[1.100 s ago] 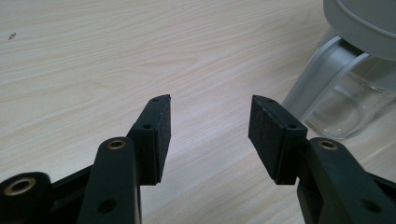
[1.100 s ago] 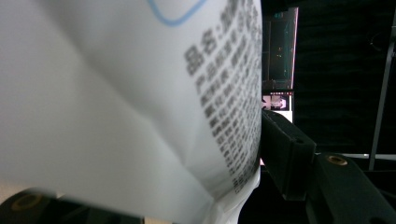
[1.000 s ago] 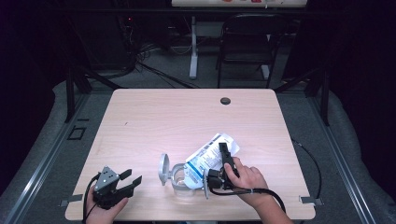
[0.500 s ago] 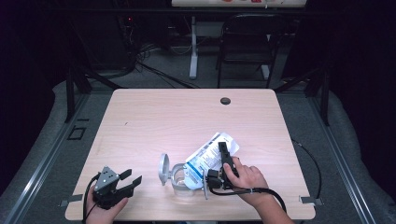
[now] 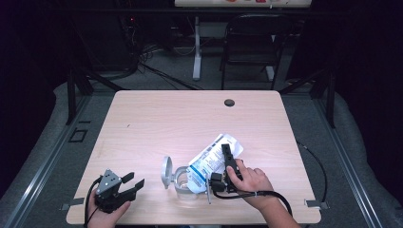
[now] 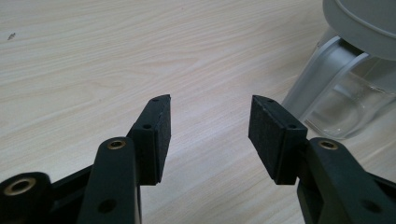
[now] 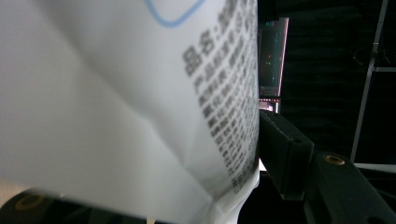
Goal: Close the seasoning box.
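A white pouch [image 5: 207, 160] with blue and black print lies tilted at the table's front, its lower end at a clear jar [image 5: 182, 184] whose grey hinged lid [image 5: 166, 172] stands swung open. My right gripper [image 5: 227, 153] is shut on the pouch from its right side. In the right gripper view the pouch [image 7: 116, 93] hides one jaw, and the other pad [image 7: 282, 149] presses on its printed edge. My left gripper [image 5: 134, 180] rests at the front left corner, open and empty. Between its jaws [image 6: 210, 126] is bare wood; the jar [image 6: 341, 102] sits off to the right.
The wooden table [image 5: 180, 123] has a round cable hole [image 5: 229, 102] near its far edge. A black chair [image 5: 247, 42] and a desk leg stand on the floor behind. A cable [image 5: 316, 159] loops off the table's right side.
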`<control>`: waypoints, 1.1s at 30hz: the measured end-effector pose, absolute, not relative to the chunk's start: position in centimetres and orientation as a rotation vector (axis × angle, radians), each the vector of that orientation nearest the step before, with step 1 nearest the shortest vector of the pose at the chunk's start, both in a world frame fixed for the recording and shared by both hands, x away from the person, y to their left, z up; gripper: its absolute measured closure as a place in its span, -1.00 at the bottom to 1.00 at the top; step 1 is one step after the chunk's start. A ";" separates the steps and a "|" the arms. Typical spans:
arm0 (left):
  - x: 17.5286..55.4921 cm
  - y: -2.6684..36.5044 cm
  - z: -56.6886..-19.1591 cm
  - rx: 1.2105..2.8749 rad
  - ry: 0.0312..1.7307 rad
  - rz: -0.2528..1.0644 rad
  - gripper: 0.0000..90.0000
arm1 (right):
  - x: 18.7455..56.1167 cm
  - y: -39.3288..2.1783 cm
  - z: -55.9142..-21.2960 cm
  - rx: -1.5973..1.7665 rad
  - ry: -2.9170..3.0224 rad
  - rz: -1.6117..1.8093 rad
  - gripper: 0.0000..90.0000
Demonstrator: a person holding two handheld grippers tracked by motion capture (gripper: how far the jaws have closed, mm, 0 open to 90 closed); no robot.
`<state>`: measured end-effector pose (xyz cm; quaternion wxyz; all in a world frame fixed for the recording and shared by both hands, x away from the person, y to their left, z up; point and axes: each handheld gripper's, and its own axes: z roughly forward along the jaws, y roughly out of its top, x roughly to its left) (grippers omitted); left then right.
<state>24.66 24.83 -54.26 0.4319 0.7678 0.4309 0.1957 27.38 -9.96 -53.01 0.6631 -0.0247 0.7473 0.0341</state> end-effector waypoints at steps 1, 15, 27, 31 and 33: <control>24.7 24.8 -54.3 1.915 1.075 0.488 0.11 | 27.3 -9.9 -53.0 -0.057 1.690 0.063 0.09; 24.7 24.8 -54.3 1.916 1.075 0.485 0.11 | 27.3 -9.9 -52.9 -0.066 1.684 0.072 0.12; 24.7 24.8 -54.3 1.914 1.077 0.487 0.11 | 27.3 -9.8 -52.9 -0.072 1.678 0.069 0.13; 24.7 24.9 -54.3 1.911 1.076 0.484 0.11 | 27.2 -9.7 -52.9 -0.073 1.685 0.059 0.13; 24.7 24.9 -54.3 1.912 1.076 0.484 0.11 | 27.3 -9.7 -52.9 -0.078 1.680 0.069 0.13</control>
